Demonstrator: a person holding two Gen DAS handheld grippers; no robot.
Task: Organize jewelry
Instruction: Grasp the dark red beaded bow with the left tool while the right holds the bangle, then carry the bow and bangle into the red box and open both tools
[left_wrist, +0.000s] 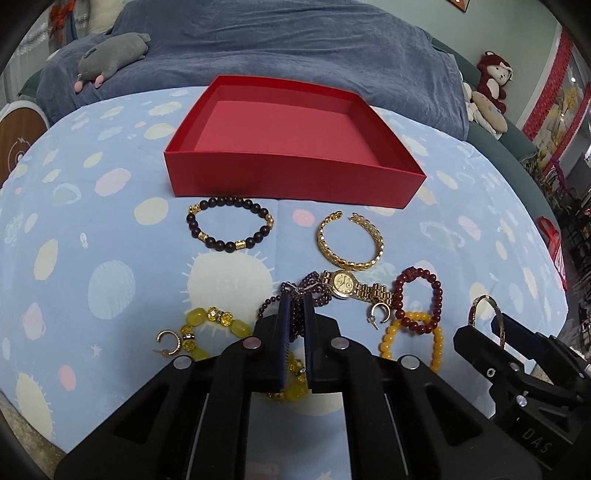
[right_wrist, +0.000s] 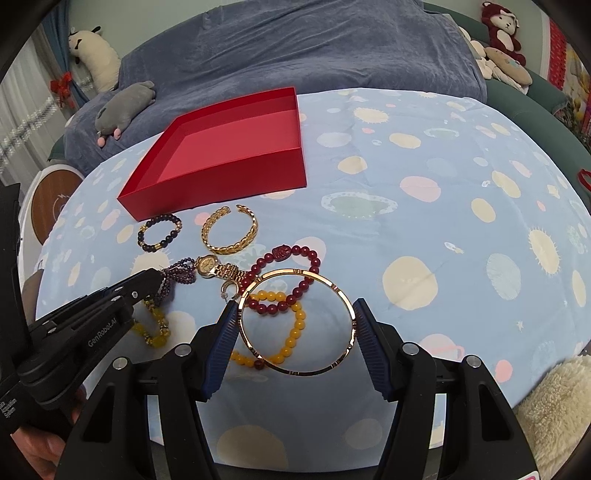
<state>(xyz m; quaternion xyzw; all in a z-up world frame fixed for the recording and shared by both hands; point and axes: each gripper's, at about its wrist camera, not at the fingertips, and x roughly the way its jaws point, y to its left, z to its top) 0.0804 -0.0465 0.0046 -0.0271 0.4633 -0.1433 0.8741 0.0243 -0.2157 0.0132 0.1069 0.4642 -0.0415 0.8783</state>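
The left gripper (left_wrist: 296, 302) is pinched tight on a dark purple multi-strand bead bracelet (left_wrist: 295, 291). The right gripper (right_wrist: 295, 314) clamps a thin rose-gold metal bangle (right_wrist: 297, 321) across its width. Beyond both, past the other bracelets, the shallow red cardboard box (left_wrist: 288, 177) sits empty on the spotted blue cloth (right_wrist: 443, 184).

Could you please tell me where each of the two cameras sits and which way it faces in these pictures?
Left wrist: on the left gripper, looking forward and down along its fingers, shut on the purple beaded strand; the right gripper shows at right.
Right wrist: on the right gripper, looking down through the thin gold bangle it holds; the left gripper and a hand show at left.
Shared: the open red cardboard box, gold watch, both grippers.
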